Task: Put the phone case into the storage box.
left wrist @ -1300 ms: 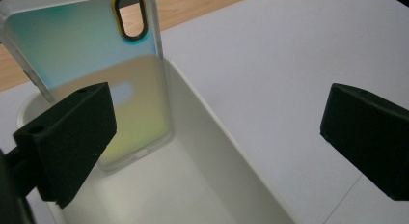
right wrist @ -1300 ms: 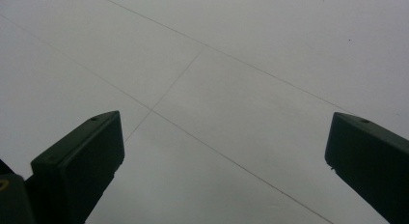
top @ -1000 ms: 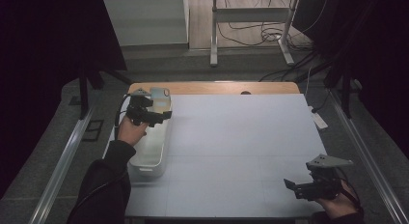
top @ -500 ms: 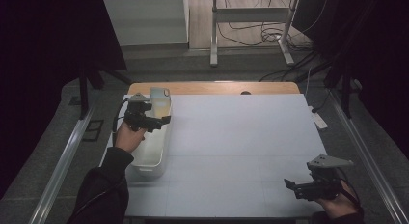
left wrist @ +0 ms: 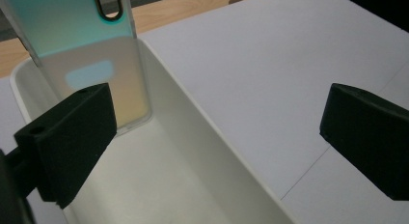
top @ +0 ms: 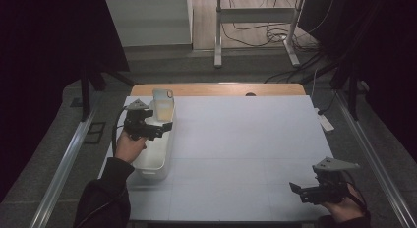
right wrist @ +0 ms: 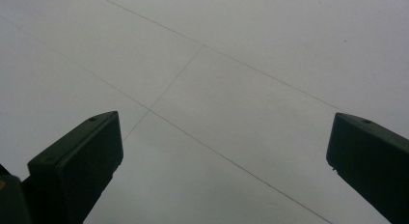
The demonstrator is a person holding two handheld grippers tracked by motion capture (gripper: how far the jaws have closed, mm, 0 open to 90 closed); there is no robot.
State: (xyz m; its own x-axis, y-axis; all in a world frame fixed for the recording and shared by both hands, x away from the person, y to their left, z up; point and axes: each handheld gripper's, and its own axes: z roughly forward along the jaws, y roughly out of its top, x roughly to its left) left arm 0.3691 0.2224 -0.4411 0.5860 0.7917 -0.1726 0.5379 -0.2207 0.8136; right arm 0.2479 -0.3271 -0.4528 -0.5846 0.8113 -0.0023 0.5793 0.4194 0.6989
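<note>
Leaning upright against the far end wall of the white bin [top: 156, 154], a phone case [top: 163, 103] is seen at about 10 o'clock on the table [top: 255, 139]. The left gripper [top: 156, 128] is held over the bin, jaws wide apart and empty. At 5 o'clock, the right gripper [top: 297, 188] is kept wide open above bare table, nothing held.

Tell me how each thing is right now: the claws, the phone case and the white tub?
Left claw: open, holding nothing, over the tub.
Right claw: open, holding nothing, above the bare table.
Phone case: standing on end, leaning against the tub's far end.
White tub: upright, no lid.
</note>
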